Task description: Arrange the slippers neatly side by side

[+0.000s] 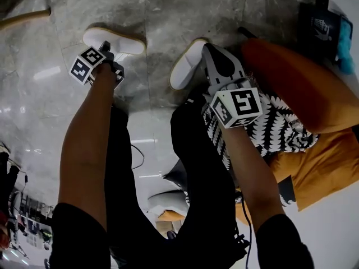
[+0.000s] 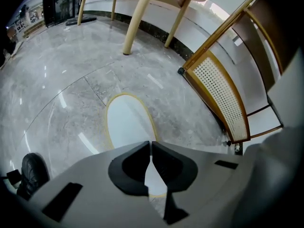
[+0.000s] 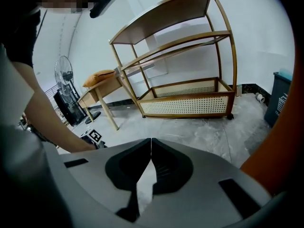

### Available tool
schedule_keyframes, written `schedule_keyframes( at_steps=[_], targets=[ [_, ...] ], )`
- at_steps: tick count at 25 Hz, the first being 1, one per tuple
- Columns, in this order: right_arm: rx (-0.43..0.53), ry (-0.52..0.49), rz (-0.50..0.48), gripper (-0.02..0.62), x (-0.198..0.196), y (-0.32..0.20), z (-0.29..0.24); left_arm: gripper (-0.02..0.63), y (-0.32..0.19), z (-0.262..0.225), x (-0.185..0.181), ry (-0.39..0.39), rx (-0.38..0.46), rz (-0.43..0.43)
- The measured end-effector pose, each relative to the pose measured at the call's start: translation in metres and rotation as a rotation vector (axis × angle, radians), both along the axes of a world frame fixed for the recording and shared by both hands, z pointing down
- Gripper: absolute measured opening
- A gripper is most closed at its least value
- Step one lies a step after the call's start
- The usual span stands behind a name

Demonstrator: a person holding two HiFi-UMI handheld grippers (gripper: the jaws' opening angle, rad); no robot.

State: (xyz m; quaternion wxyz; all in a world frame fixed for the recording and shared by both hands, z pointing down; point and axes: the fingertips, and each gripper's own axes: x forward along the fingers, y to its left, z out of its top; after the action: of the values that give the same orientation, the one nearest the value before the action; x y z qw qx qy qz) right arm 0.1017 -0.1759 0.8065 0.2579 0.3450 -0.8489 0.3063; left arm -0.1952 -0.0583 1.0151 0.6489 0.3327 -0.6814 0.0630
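Head view: two white slippers with tan edging lie on the grey marble floor (image 1: pixel 162 15). The left slipper (image 1: pixel 120 41) runs roughly crosswise in frame and the right slipper (image 1: pixel 185 67) runs diagonally. They're apart and at an angle to each other, not yet side by side. A forearm comes down to each one. An orange cushion (image 1: pixel 305 86) and a black-and-white patterned fabric (image 1: pixel 277 122) sit just right of the right slipper.

Left gripper view: the left gripper (image 2: pixel 151 144) points steeply down over the middle of the left slipper. Jaw tips are pressed together. White slipper shows past the tips and through the gap below them, with its tan rim visible at both ends. Can't tell whether the tips nip any part of it.

Right gripper view: the right gripper (image 3: pixel 151 141) also has its jaw tips together, with a pale patch in the gap under them. In the head view its nose is at the far end of the right slipper; contact is unclear. A rattan-panelled shelf unit (image 3: pixel 185 99) and a floor fan (image 3: pixel 64 77) stand beyond.
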Motion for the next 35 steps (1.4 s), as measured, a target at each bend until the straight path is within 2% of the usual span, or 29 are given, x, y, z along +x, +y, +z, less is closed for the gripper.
schedule_keyframes(
  at_steps=[4,6,10,17,23,28,31,35],
  targets=[
    [0.002,-0.015,0.027,0.032,-0.007,-0.001,-0.020,0.028,-0.001,-0.023,0.005,0.052,0.052,0.050],
    [-0.006,-0.015,0.040,0.032,-0.009,-0.001,-0.028,0.026,-0.004,-0.034,0.014,0.072,0.064,0.139],
    [-0.014,-0.019,0.047,0.032,-0.015,0.002,-0.042,0.026,-0.010,-0.050,0.039,0.071,0.068,0.385],
    [-0.024,-0.027,0.052,0.032,-0.021,0.006,-0.038,0.026,-0.010,-0.040,0.075,0.075,0.014,0.629],
    [-0.042,-0.035,0.060,0.032,-0.022,0.015,-0.023,0.026,0.002,-0.017,0.098,0.086,-0.044,0.726],
    [-0.069,-0.044,0.021,0.032,-0.021,0.027,-0.006,0.026,0.009,0.003,0.109,0.076,-0.079,0.801],
    [-0.087,-0.039,-0.009,0.032,-0.017,0.036,0.002,0.026,0.013,0.009,0.115,0.084,-0.087,0.812],
    [-0.099,-0.038,0.013,0.032,-0.008,0.034,0.006,0.026,0.018,0.014,0.123,0.110,-0.110,0.806]
  ],
)
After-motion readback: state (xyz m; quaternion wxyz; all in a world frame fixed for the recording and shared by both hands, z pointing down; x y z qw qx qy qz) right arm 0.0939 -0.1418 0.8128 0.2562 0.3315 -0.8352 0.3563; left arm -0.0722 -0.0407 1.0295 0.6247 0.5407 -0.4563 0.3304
